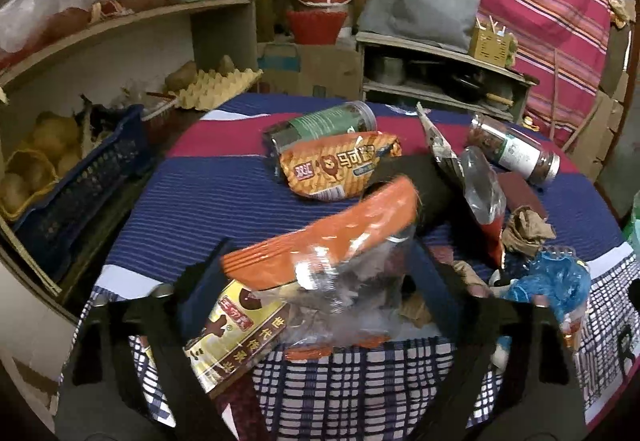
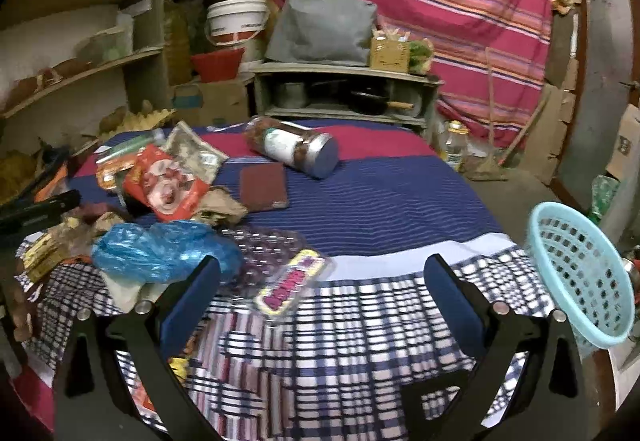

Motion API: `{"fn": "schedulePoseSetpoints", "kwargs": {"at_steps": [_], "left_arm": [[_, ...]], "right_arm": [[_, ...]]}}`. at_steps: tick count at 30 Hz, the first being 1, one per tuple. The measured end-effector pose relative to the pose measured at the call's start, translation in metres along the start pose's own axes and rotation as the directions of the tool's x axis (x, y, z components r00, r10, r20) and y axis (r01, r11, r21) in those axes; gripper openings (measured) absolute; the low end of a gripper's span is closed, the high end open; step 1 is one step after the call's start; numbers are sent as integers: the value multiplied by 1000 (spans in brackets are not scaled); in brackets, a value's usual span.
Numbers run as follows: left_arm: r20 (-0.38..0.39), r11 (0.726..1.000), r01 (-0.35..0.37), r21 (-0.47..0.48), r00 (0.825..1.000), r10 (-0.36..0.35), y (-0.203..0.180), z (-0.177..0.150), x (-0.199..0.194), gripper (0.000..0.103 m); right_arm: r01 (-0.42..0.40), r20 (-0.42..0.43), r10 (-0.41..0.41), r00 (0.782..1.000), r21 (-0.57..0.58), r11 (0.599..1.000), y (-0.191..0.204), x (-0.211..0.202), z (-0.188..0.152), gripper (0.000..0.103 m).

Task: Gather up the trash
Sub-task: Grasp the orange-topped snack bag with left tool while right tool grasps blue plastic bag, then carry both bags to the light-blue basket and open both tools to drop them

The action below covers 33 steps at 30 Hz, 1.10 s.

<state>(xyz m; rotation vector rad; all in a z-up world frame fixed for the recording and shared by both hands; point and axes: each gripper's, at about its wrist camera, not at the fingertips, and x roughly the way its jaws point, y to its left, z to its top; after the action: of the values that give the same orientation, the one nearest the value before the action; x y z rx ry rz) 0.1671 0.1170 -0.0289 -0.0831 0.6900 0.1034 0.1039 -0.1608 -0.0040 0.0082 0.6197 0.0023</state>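
Observation:
My left gripper [image 1: 320, 269] has an orange and clear snack wrapper [image 1: 320, 249] between its fingers. Both blue pads touch the wrapper's edges, and it bows upward, blurred. Under it lies a yellow and red packet [image 1: 236, 333]. Beyond it on the striped cloth [image 1: 208, 193] are an orange packet [image 1: 340, 169], two lying jars [image 1: 320, 121] [image 1: 516, 153], crumpled brown paper [image 1: 528, 229] and a blue plastic bag [image 1: 548, 281]. My right gripper [image 2: 320, 281] is open over the checked cloth with nothing in it. A clear blister tray [image 2: 292, 281] lies by its left finger, near the blue bag [image 2: 160, 245].
A light blue perforated basket [image 2: 580, 281] hangs off the table's right edge. A red wrapper [image 2: 168, 189], a brown pad [image 2: 264, 187] and a jar [image 2: 292, 151] lie further back. Shelves and a dark blue crate [image 1: 80, 193] stand on the left; a low shelf [image 2: 344, 93] stands behind the table.

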Motion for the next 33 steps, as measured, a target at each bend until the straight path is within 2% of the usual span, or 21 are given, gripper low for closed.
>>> {"fn": "schedulePoseSetpoints", "kwargs": {"at_steps": [5, 9, 13, 14, 15, 18, 19, 21, 25, 28, 33], "left_arm": [[18, 999, 42, 14, 999, -42, 1, -2, -8, 66], [33, 999, 24, 35, 999, -25, 5, -3, -21, 64], [56, 999, 1, 43, 998, -3, 12, -2, -37, 64], [57, 999, -2, 43, 998, -1, 14, -1, -39, 64], [58, 999, -8, 42, 998, 6, 17, 0, -42, 64], [59, 999, -22, 36, 998, 20, 22, 4, -47, 64], [61, 999, -25, 33, 998, 23, 23, 5, -48, 64], [65, 999, -23, 26, 998, 21, 22, 8, -54, 64], [87, 999, -12, 30, 996, 10, 8, 15, -67, 64], [107, 999, 7, 46, 994, -12, -12, 19, -77, 64], [106, 993, 97, 68, 989, -104, -57, 24, -87, 64]], "right_arm": [[-27, -7, 26, 1000, -56, 998, 27, 5, 13, 98], [-46, -49, 41, 998, -110, 993, 51, 23, 17, 87], [-78, -131, 60, 990, -143, 987, 70, 49, 12, 79], [-101, -160, 77, 984, -146, 984, 74, 55, 10, 69], [-138, -191, 110, 975, -138, 981, 76, 60, 8, 53], [-212, -225, 184, 957, -110, 971, 77, 62, 4, 32], [-222, -217, 194, 957, -111, 969, 76, 60, 5, 29], [-228, -180, 206, 962, -116, 967, 71, 49, 8, 24], [-195, -64, 191, 980, -72, 978, 38, 14, 30, 24], [-166, -22, 166, 986, -33, 986, 9, -3, 38, 24], [-74, 15, 74, 997, 22, 997, -57, -29, 38, 24]]}}
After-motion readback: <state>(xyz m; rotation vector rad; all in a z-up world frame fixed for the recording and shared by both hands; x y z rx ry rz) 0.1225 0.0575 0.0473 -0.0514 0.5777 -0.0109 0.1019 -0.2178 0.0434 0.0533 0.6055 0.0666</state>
